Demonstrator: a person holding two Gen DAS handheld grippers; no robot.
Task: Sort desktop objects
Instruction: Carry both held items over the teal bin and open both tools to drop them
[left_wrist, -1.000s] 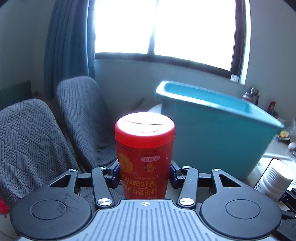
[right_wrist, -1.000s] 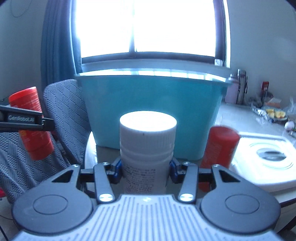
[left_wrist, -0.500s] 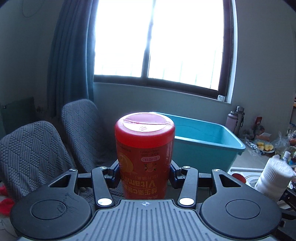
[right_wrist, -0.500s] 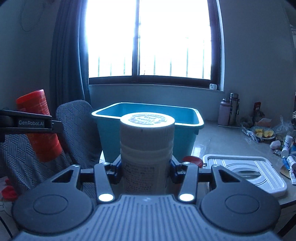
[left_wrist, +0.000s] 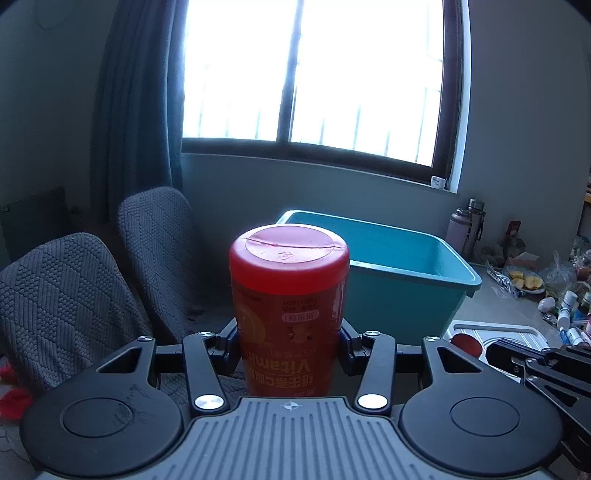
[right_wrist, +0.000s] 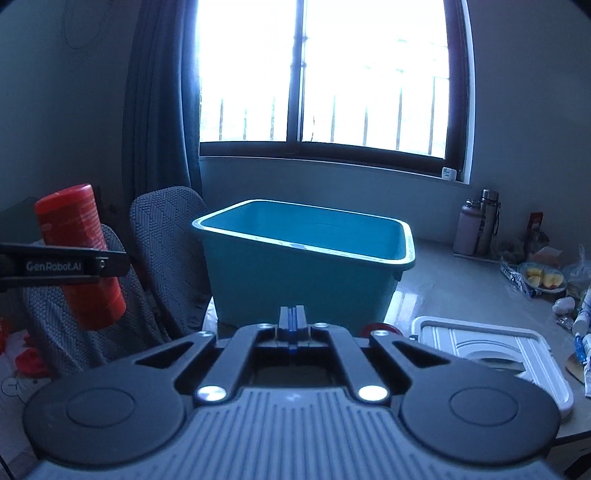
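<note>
The red vitamin bottle (left_wrist: 289, 314) stands upright in the pinch of the left gripper (left_wrist: 289, 341), its two fingers pressed against the bottle's sides low on the label, whose printing reads upside down; its flat red cap faces up. From the right wrist view the same bottle (right_wrist: 79, 254) shows at the far left, tilted, held off the ground in front of the grey chairs (right_wrist: 162, 254), with the left gripper's black finger bar marked "GenRobot.AI" crossing it. The right gripper (right_wrist: 291, 325) has its fingers pressed together with nothing between them, the blue pads meeting in a thin line. Just beyond it, at the near left end of the table (right_wrist: 443, 280), sits the teal bin (right_wrist: 303, 273), open at the top, and no contents can be made out inside. A small red cap (right_wrist: 378, 328) lies on the table at the bin's near right corner, beside a white ribbed lid (right_wrist: 491, 354) lying flat to the right. Farther right along the table are two flasks (right_wrist: 480, 229) against the wall, a plate of fruit pieces (right_wrist: 541, 278) and a scatter of small tubes and bottles (right_wrist: 580, 325). A bright window (right_wrist: 325, 74) with a dark curtain (right_wrist: 162, 96) on its left fills the far wall.
</note>
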